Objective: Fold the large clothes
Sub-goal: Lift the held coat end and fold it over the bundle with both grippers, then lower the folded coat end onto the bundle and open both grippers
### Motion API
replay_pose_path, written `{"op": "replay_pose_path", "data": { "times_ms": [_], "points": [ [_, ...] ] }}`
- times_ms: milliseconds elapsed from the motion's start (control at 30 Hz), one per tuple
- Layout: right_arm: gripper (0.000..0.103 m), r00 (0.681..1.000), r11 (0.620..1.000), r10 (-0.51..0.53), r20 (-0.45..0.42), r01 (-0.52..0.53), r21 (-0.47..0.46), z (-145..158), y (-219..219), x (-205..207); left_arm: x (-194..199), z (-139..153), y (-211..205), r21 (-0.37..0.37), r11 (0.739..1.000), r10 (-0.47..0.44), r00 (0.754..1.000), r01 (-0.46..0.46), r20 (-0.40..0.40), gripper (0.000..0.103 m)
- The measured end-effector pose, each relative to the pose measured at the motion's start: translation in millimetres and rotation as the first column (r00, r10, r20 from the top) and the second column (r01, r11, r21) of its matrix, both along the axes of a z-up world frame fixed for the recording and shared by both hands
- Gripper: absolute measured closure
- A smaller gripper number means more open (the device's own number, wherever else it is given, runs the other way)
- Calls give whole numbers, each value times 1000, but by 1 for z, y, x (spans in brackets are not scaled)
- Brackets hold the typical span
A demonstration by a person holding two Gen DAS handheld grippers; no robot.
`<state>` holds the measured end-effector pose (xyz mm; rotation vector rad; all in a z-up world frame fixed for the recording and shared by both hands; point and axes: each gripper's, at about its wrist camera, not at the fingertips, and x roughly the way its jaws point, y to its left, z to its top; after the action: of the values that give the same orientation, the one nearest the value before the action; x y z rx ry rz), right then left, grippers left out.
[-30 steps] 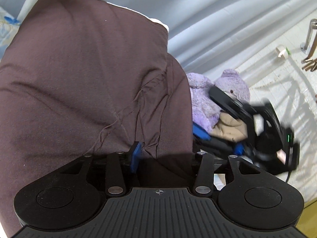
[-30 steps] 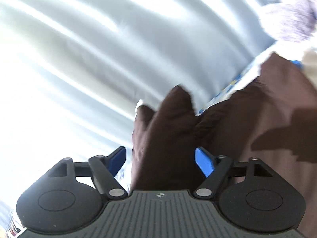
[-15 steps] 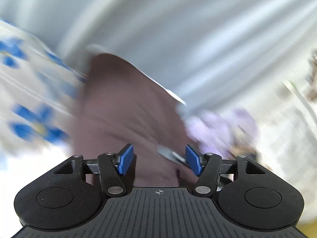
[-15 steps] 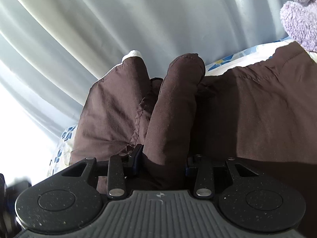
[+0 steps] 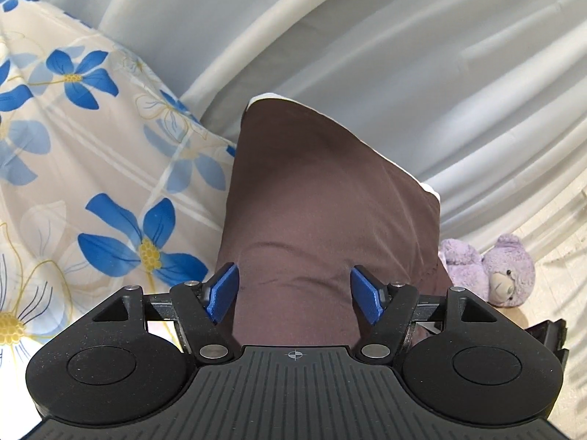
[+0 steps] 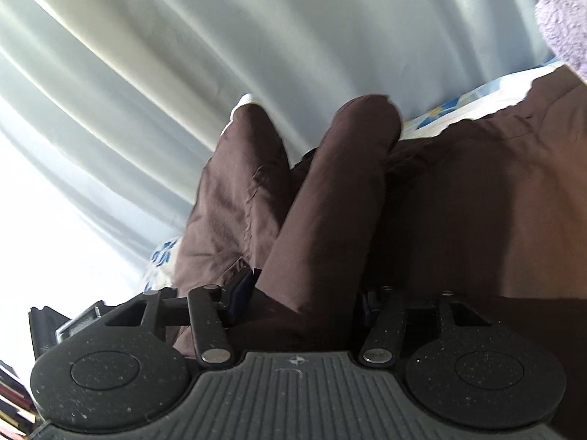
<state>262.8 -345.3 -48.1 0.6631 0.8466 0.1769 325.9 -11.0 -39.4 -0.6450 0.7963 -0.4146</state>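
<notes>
A dark brown garment [image 5: 323,201] lies on a bed with a blue-flower sheet [image 5: 91,168]. My left gripper [image 5: 295,295] is open, its blue pads either side of the cloth just above it, holding nothing. In the right wrist view my right gripper [image 6: 299,293] is shut on a thick fold of the brown garment [image 6: 330,201], which bulges up between the fingers and hides the pads. More of the garment spreads to the right [image 6: 495,201].
Pale grey curtains [image 5: 367,36] hang behind the bed. A purple plush bear [image 5: 491,271] sits at the right on a light floor. The other gripper's black body [image 5: 546,333] shows at the right edge. The bear also shows at the right wrist view's corner [image 6: 565,25].
My left gripper let go of the garment, opened and swung left toward the flowered sheet. My right gripper closed on a fold of the garment and still holds it.
</notes>
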Motion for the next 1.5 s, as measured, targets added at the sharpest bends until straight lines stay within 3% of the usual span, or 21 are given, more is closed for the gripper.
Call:
{"op": "replay_pose_path", "data": {
  "times_ms": [100,167,233,300,433,600,667,767,967,1067,1133,1200,1300,1367,1433,1500],
  "points": [
    [47,1000,1000,26,-7,-26,-14,-2,10,7,-4,3,-3,25,1000,-1,1000,1,10,29],
    [60,1000,1000,19,-13,-20,-25,-1,15,8,-4,4,-5,31,1000,-3,1000,2,12,29],
    [83,1000,999,-2,-3,2,-44,7,21,6,-7,12,-5,41,999,-9,1000,8,12,32],
    [86,1000,999,-17,21,17,-34,30,22,-2,-11,23,-8,50,999,-17,1000,16,17,33],
    [89,985,999,-12,172,18,-32,88,21,-28,-16,47,-25,41,996,-76,995,74,66,32],
    [89,955,993,-87,285,105,-49,124,-8,-72,-22,76,-68,87,980,-192,971,181,140,34],
    [89,944,984,-142,299,167,-59,124,-24,-89,-24,82,-89,129,966,-242,955,222,170,34],
    [89,934,960,-179,308,234,-152,121,-41,-108,-26,83,-120,190,947,-297,934,260,199,34],
    [88,958,882,-179,225,258,-394,83,-62,-111,-27,61,-175,352,892,-362,915,284,180,31],
    [85,972,850,-168,162,226,-476,59,-69,-107,-33,49,-197,434,853,-405,892,290,201,17],
    [73,979,827,-149,136,199,-527,49,-63,-110,-37,40,-210,496,818,-436,877,292,203,9],
    [63,977,797,-180,116,214,-565,60,-63,-111,-40,34,-213,524,803,-444,871,283,210,4],
    [62,949,740,-249,193,315,-594,106,-59,-125,-39,30,-207,513,813,-435,874,276,219,3],
    [62,929,751,-239,281,360,-554,136,-46,-123,-41,29,-208,523,809,-434,871,267,228,2],
    [61,923,805,-175,342,334,-490,158,-26,-110,-44,28,-210,531,807,-431,872,257,234,2],
    [61,913,832,-163,375,331,-445,159,-11,-84,-45,29,-208,526,813,-426,872,251,242,2]
  ]
}}
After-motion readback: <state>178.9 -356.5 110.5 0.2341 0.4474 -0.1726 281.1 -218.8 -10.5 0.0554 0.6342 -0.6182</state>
